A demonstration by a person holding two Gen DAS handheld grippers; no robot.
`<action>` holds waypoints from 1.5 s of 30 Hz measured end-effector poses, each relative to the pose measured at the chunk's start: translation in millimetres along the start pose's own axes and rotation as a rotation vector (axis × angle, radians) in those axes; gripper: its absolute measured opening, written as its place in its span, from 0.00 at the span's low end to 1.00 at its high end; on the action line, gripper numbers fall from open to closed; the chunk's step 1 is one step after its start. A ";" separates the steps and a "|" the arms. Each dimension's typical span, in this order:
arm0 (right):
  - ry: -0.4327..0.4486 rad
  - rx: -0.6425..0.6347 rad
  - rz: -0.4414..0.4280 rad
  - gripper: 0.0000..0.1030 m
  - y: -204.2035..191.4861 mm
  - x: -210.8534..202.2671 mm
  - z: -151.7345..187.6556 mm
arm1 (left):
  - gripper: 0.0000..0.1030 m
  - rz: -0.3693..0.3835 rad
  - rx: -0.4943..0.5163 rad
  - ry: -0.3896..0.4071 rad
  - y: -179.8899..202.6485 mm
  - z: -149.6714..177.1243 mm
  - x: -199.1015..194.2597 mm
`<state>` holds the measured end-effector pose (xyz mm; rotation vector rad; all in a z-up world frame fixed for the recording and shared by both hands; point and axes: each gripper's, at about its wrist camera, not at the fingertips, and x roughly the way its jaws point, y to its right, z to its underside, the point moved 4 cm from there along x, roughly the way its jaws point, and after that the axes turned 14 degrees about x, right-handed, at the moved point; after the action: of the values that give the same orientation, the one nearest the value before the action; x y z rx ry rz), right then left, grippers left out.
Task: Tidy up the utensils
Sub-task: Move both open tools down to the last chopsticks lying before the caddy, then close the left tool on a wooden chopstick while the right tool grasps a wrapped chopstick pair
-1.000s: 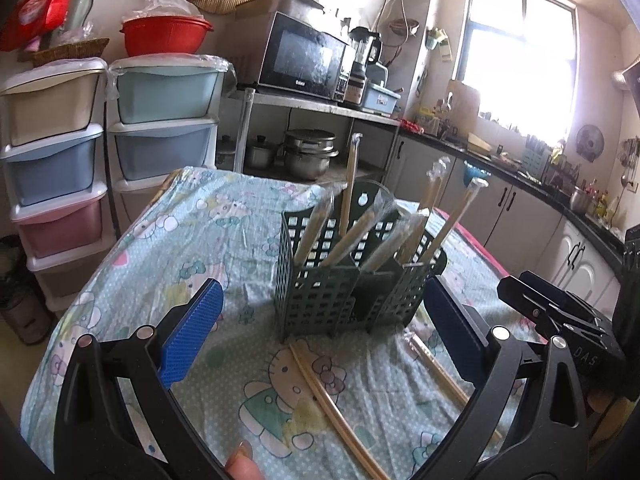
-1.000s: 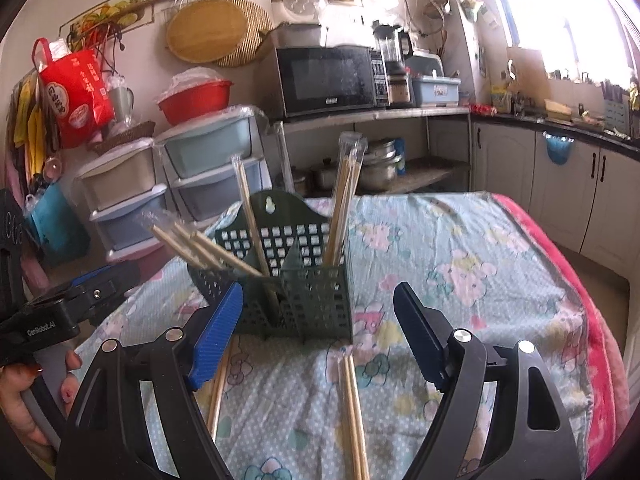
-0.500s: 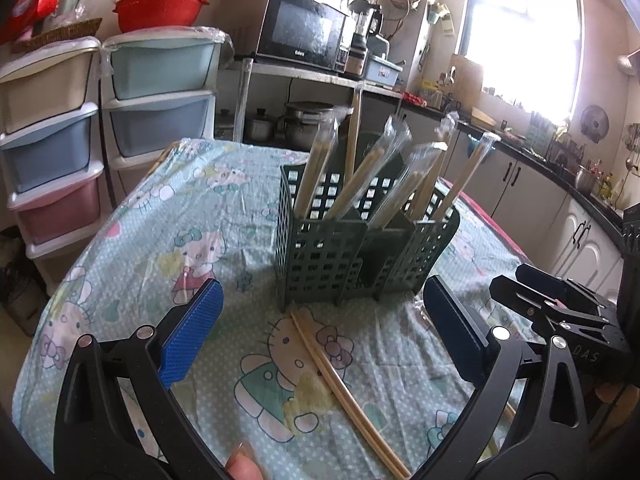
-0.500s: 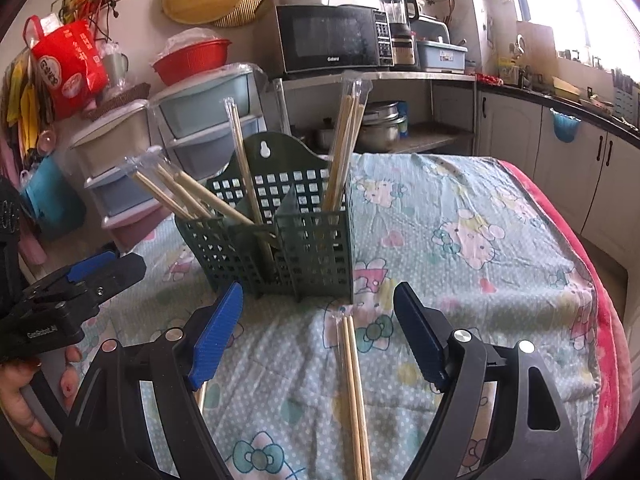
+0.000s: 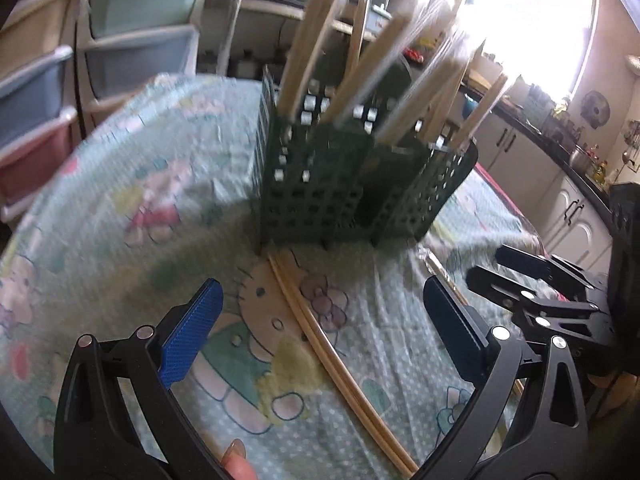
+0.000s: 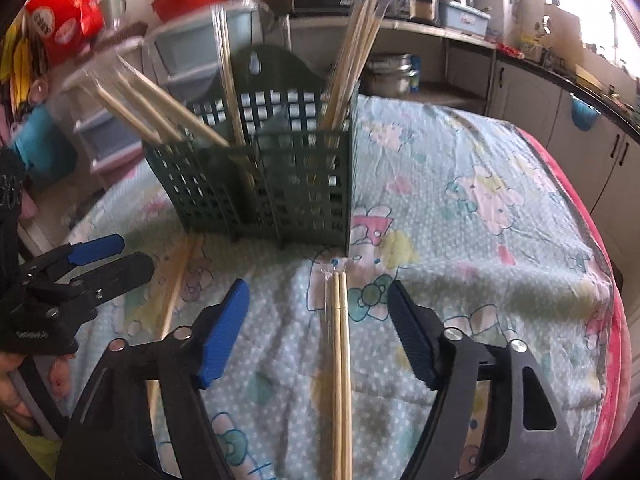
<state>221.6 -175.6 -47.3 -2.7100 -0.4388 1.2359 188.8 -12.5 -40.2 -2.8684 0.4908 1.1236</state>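
Observation:
A dark green slotted utensil holder (image 5: 352,184) stands on the cartoon-print tablecloth (image 5: 140,208), with several wrapped chopstick pairs (image 5: 308,40) leaning in it. It also shows in the right wrist view (image 6: 272,184). My left gripper (image 5: 320,332) is open and empty, low over a loose chopstick pair (image 5: 332,344) that lies in front of the holder. My right gripper (image 6: 320,336) is open and empty over another loose pair (image 6: 340,360) pointing at the holder. A third pair (image 6: 172,300) lies to its left.
Stacked plastic drawers (image 5: 48,80) stand behind the table at the left. A shelf with pots (image 6: 392,76) and white cabinets (image 5: 568,208) lie beyond. The other gripper shows at the right of the left wrist view (image 5: 552,300) and at the left of the right wrist view (image 6: 60,292).
Both grippers have moved forward and down toward the holder and the loose chopsticks on the cloth. Both stay open and empty. The holder has not moved.

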 end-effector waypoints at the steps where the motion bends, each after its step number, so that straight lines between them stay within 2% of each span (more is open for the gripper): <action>1: -0.017 -0.012 0.007 0.60 -0.3 6.1 -0.4 | 0.90 0.008 -0.006 -0.007 -0.8 0.8 2.4; 3: -0.048 -0.034 0.024 0.58 -0.8 16.8 0.0 | 0.87 0.023 -0.020 -0.019 -1.7 2.1 6.7; 4: -0.060 -0.041 0.024 0.57 -1.1 22.5 -0.1 | 0.82 0.038 -0.031 -0.027 -2.4 2.7 9.6; 9: -0.112 -0.029 0.032 0.52 3.6 46.6 2.3 | 0.70 0.092 -0.106 -0.080 -9.4 5.4 26.9; 11: -0.138 -0.008 0.024 0.49 7.3 53.3 5.5 | 0.69 0.095 -0.138 -0.100 -16.1 5.8 33.2; 14: -0.133 0.001 0.022 0.46 8.8 54.0 7.4 | 0.65 0.094 -0.182 -0.116 -26.3 5.7 40.4; 20: -0.134 -0.025 0.017 0.27 2.6 51.7 12.7 | 0.59 0.067 -0.207 -0.130 -35.0 -1.9 51.8; 22: -0.137 -0.030 0.000 0.14 -1.2 49.3 15.1 | 0.51 0.042 -0.202 -0.137 -37.5 -5.0 56.3; 30: -0.142 -0.061 -0.134 0.12 -25.8 27.6 25.7 | 0.17 -0.028 -0.175 -0.146 -51.0 -8.7 62.7; 38: -0.087 -0.053 -0.204 0.12 -44.1 -11.1 25.7 | 0.08 0.005 -0.178 -0.125 -53.5 -3.9 52.7; 45: -0.004 -0.033 -0.241 0.12 -43.5 -43.7 19.4 | 0.04 0.055 -0.134 -0.017 -31.6 -12.4 5.8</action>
<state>170.7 -148.1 -18.4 -2.5860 -0.7673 1.1768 210.5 14.3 -37.8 -2.9728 0.5155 1.2330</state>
